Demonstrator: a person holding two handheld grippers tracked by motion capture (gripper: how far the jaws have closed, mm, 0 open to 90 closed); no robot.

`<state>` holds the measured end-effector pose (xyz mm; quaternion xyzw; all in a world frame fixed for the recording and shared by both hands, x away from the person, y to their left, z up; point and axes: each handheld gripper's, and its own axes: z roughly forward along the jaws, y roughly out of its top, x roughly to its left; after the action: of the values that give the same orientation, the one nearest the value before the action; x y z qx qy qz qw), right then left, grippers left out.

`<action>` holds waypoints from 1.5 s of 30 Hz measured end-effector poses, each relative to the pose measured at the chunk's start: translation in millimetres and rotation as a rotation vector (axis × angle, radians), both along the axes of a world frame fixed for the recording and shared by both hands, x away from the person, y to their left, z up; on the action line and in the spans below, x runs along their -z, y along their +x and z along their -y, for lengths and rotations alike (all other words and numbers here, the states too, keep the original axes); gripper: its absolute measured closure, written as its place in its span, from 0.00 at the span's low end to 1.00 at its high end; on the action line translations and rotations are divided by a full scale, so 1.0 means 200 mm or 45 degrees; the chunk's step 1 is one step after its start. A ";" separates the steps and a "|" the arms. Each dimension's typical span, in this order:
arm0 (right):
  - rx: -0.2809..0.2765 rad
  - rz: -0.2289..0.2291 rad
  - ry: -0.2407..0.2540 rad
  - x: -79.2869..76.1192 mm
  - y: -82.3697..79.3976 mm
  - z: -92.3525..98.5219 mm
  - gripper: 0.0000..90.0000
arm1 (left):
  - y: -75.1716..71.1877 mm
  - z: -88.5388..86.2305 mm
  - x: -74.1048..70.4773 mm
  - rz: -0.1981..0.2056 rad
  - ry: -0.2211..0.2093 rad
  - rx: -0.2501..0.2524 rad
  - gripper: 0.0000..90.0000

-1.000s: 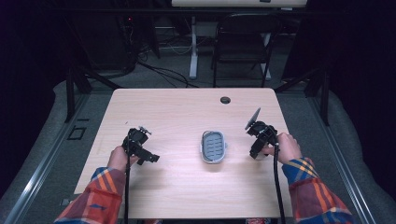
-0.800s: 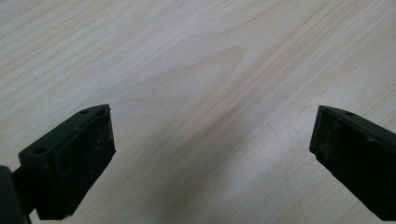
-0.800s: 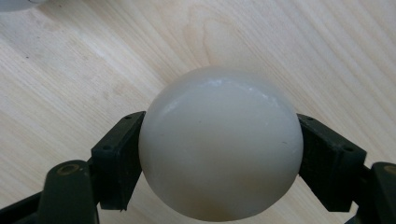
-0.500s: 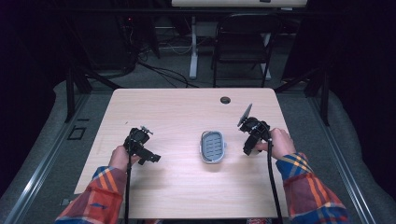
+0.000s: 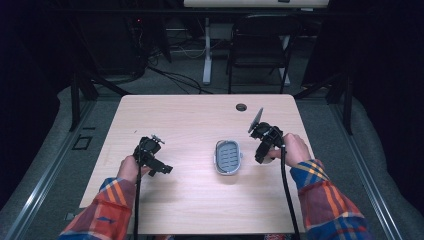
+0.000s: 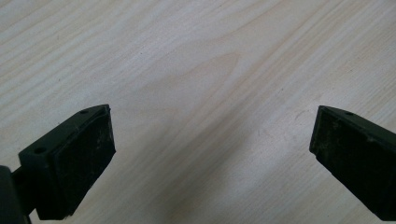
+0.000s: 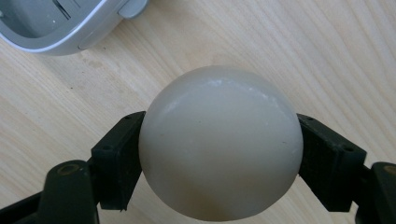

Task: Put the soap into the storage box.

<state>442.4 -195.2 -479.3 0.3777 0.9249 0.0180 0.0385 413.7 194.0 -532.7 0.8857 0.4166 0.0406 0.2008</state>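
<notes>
While the right gripper [image 7: 219,158] pinches a smooth cream ball [image 7: 220,142] between its two black jaws, just beside the grey dish [image 5: 227,157] at mid-table, the hold looks risky to me — flat pads on a round, slick surface. Any squeeze off the ball's widest line could pop it free to roll across the table [image 5: 190,120]. Well apart, the left gripper [image 6: 212,140] hangs over bare wood, jaws spread wide — empty.
</notes>
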 end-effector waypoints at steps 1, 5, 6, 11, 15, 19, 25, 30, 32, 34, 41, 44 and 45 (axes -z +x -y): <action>-0.003 0.002 0.005 0.00 0.00 -0.01 0.25 | 0.00 0.00 0.00 -0.002 -0.002 0.001 0.00; -0.014 0.011 0.012 -0.01 0.01 -0.03 0.25 | 0.00 0.00 0.00 -0.001 -0.004 0.001 0.00; -0.018 0.004 -0.001 -0.02 0.01 -0.03 0.25 | 0.00 0.00 0.00 0.001 -0.006 -0.001 0.00; -0.041 0.012 -0.007 -0.04 0.02 -0.06 0.25 | 0.00 0.00 0.00 0.000 0.002 0.000 0.00; -0.045 0.017 -0.008 -0.07 0.02 -0.08 0.25 | 0.00 0.00 0.00 -0.003 0.000 0.003 0.00; -0.047 0.016 -0.007 -0.09 0.03 -0.09 0.25 | 0.00 0.00 0.00 -0.002 -0.002 0.001 0.00; -0.058 0.027 -0.006 -0.11 0.03 -0.11 0.25 | 0.00 0.00 0.00 -0.004 0.001 0.004 0.00; -0.067 0.024 -0.023 -0.14 0.04 -0.13 0.25 | 0.00 0.00 0.00 -0.002 -0.002 0.001 0.00; -0.076 0.034 -0.020 -0.15 0.04 -0.14 0.25 | 0.00 0.00 0.00 -0.003 -0.003 0.002 0.00; -0.074 0.038 -0.013 -0.15 0.04 -0.15 0.25 | 0.00 0.01 0.00 -0.004 0.001 0.004 0.00; -0.095 0.026 -0.038 -0.18 0.05 -0.18 0.25 | 0.00 0.00 0.00 -0.003 -0.004 0.003 0.00; -0.096 0.037 -0.031 -0.18 0.05 -0.19 0.25 | 0.00 0.00 0.00 -0.003 -0.003 0.004 0.00; -0.097 0.036 -0.033 -0.18 0.06 -0.19 0.25 | 0.00 0.00 0.00 -0.003 -0.003 0.003 0.00</action>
<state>453.8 -156.7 -442.4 0.3415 0.9381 0.0130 0.0557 413.6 193.4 -532.8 0.8860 0.4158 0.0390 0.2014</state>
